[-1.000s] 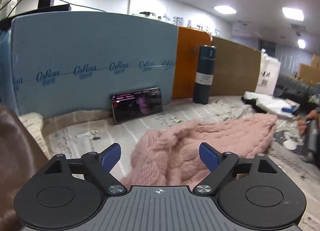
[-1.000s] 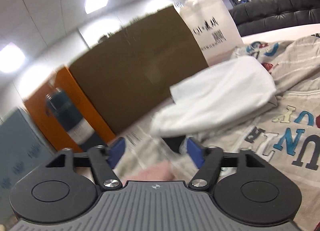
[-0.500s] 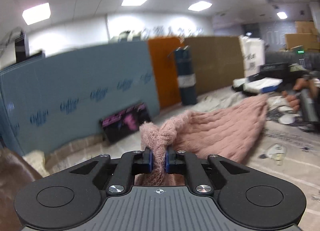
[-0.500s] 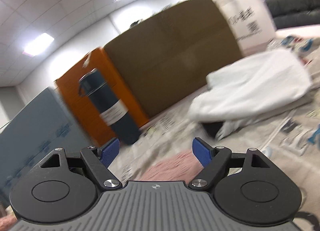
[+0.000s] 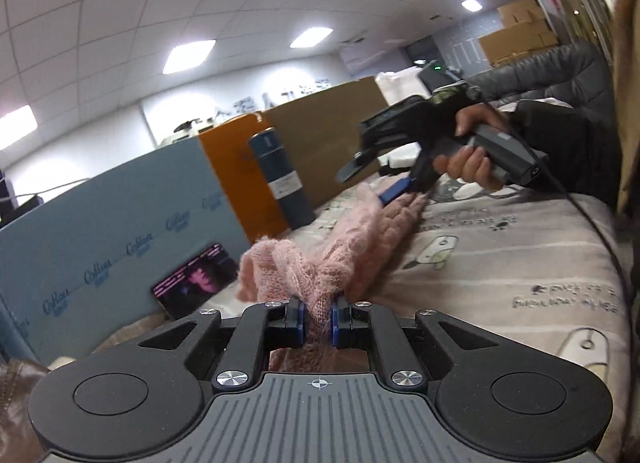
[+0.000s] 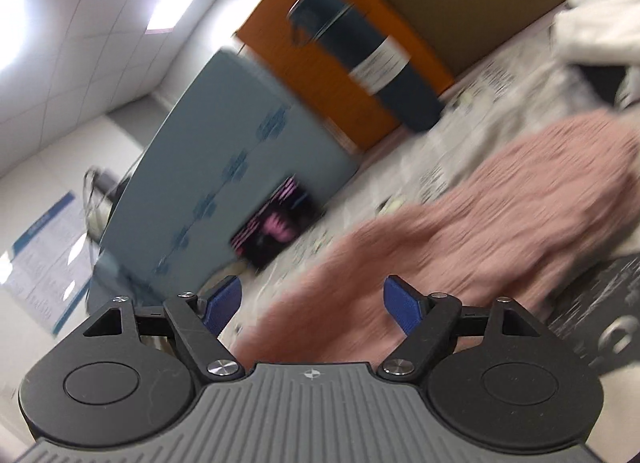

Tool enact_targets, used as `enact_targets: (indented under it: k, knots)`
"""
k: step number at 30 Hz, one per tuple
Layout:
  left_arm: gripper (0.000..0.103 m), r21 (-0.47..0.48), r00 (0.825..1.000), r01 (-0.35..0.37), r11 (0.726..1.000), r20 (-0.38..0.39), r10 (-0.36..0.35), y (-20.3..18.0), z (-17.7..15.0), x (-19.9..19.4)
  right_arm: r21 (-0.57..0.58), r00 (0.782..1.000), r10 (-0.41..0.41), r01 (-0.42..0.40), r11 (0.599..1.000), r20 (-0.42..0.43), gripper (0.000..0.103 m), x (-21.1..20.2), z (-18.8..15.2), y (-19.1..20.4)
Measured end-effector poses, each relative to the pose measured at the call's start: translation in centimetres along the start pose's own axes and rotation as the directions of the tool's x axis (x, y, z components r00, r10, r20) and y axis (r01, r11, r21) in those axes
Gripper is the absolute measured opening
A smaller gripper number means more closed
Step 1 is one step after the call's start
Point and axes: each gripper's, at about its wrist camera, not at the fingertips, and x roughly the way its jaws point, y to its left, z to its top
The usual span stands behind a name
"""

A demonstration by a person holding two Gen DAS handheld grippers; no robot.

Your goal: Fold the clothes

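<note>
A pink knitted sweater (image 5: 360, 235) lies stretched across the printed bed sheet (image 5: 520, 263). My left gripper (image 5: 318, 321) is shut on a bunched end of it and holds that end lifted. In the left wrist view my right gripper (image 5: 384, 183) is held by a hand over the sweater's far end, its jaws apart. In the blurred right wrist view my right gripper (image 6: 312, 303) is open and tilted, with the sweater (image 6: 460, 231) just beyond and below its blue pads.
A dark blue flask (image 5: 282, 179) stands by orange (image 5: 240, 183) and brown boards at the back. A phone (image 5: 196, 279) with a lit screen leans on the blue foam board (image 5: 100, 231). White folded cloth (image 6: 596, 23) lies far right. A brown garment (image 5: 12, 383) is at the left edge.
My left gripper stays shut on the sweater end and has lifted and turned with it. My right gripper, still open, has swung down toward the sweater's far end.
</note>
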Motion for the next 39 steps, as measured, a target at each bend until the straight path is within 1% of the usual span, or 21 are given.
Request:
enact_targets:
  k: [1, 3, 4, 5, 6, 10, 12, 14, 18, 23, 25, 26, 27, 29, 30, 31, 32, 34, 35, 37, 39]
  knots:
    - [0.011, 0.001, 1.0, -0.002, 1.0, 0.006, 0.002, 0.0, 0.0, -0.2, -0.008, 1.0, 0.003, -0.003, 1.0, -0.01, 0.069, 0.2, -0.5, 0.5]
    - [0.011, 0.009, 1.0, -0.012, 1.0, 0.014, 0.012, 0.1, 0.1, -0.4, -0.051, 1.0, -0.015, 0.015, 0.999, -0.018, 0.035, 0.3, -1.3, 1.4]
    - [0.011, 0.014, 1.0, -0.017, 1.0, 0.018, 0.016, 0.3, 0.2, -0.5, -0.076, 0.999, -0.028, 0.026, 0.997, -0.019, 0.027, 0.3, -1.7, 1.9]
    - [0.011, 0.017, 1.0, -0.023, 1.0, 0.02, 0.023, 0.4, 0.2, -0.6, -0.1, 0.999, -0.034, 0.033, 0.994, -0.009, 0.013, 0.2, -2.0, 2.3]
    - [0.011, 0.018, 0.999, -0.029, 0.999, 0.022, 0.028, 0.7, 0.2, -0.7, -0.12, 0.999, -0.029, 0.031, 0.992, 0.013, 0.01, -0.4, -2.3, 2.7]
    - [0.011, -0.028, 0.999, -0.005, 1.0, 0.05, 0.007, 2.3, 0.4, -1.7, -0.217, 0.995, -0.019, 0.041, 0.975, 0.103, 0.008, -4.4, -4.1, 4.7]
    - [0.011, -0.065, 0.997, 0.052, 0.997, 0.058, -0.048, 3.2, 0.5, -2.2, -0.28, 0.988, -0.035, 0.076, 0.957, 0.15, 0.008, -6.8, -5.6, 5.8]
    - [0.011, -0.104, 0.991, 0.121, 0.987, 0.067, -0.114, 4.1, 0.5, -2.6, -0.292, 0.985, -0.055, 0.102, 0.951, 0.163, 0.008, -8.8, -6.9, 6.2]
    - [0.011, -0.147, 0.967, 0.255, 0.956, 0.031, -0.253, 4.8, 0.2, -3.1, -0.252, 0.99, -0.082, 0.107, 0.962, 0.111, 0.008, -11.5, -9.4, 6.0]
    - [0.015, -0.17, 0.923, 0.339, 0.925, -0.129, -0.362, 3.8, -1.0, -2.4, -0.273, 0.995, -0.101, 0.095, 0.957, -0.007, 0.008, -12.9, -11.9, 5.5]
    - [0.019, -0.183, 0.9, 0.365, 0.913, -0.184, -0.396, 3.4, -1.6, -2.3, -0.308, 0.993, -0.105, 0.081, 0.948, -0.062, 0.014, -13.1, -12.6, 5.6]
    - [0.019, -0.18, 0.899, 0.358, 0.916, -0.198, -0.39, 3.3, -1.7, -2.5, -0.33, 0.991, -0.106, 0.073, 0.941, -0.083, 0.028, -13.3, -12.8, 5.8]
    - [0.021, -0.174, 0.902, 0.352, 0.92, -0.201, -0.383, 3.3, -1.8, -2.9, -0.355, 0.991, -0.101, 0.062, 0.933, -0.092, 0.052, -13.6, -13.1, 6.1]
    - [0.023, -0.179, 0.913, 0.342, 0.923, -0.171, -0.371, 3.9, -1.7, -4.1, -0.395, 0.994, -0.071, 0.032, 0.918, -0.086, 0.066, -14.3, -13.0, 6.7]
    - [0.028, -0.186, 0.92, 0.335, 0.924, -0.148, -0.363, 4.3, -1.6, -4.8, -0.41, 0.996, -0.057, 0.024, 0.912, -0.068, 0.069, -14.8, -12.6, 6.9]
    - [0.037, -0.194, 0.929, 0.326, 0.925, -0.113, -0.351, 4.7, -1.5, -5.7, -0.418, 0.998, -0.044, 0.023, 0.908, -0.042, 0.072, -15.4, -12.2, 7.0]
    - [0.043, -0.209, 0.942, 0.306, 0.929, -0.073, -0.327, 5.2, -1.6, -6.5, -0.418, 0.999, -0.036, 0.029, 0.908, -0.009, 0.079, -15.8, -11.6, 7.0]
    - [0.063, -0.279, 0.973, 0.223, 0.934, 0.007, -0.23, 6.8, -1.4, -7.6, -0.4, 0.997, -0.036, 0.058, 0.915, 0.063, 0.081, -16.5, -10.1, 6.7]
    - [0.064, -0.334, 0.984, 0.174, 0.926, 0.031, -0.173, 7.7, -1.6, -7.8, -0.382, 0.994, -0.047, 0.082, 0.92, 0.1, 0.081, -16.8, -9.3, 6.5]
    - [0.064, -0.456, 0.999, 0.051, 0.888, 0.012, -0.051, 9.6, -2.0, -7.0, -0.349, 0.981, -0.052, 0.116, 0.93, 0.188, 0.083, -17.3, -7.6, 5.9]
    - [0.064, -0.533, 0.996, -0.075, 0.843, -0.081, 0.037, 11.1, -2.7, -5.0, -0.296, 0.958, -0.097, 0.178, 0.939, 0.269, 0.085, -17.2, -5.9, 5.0]
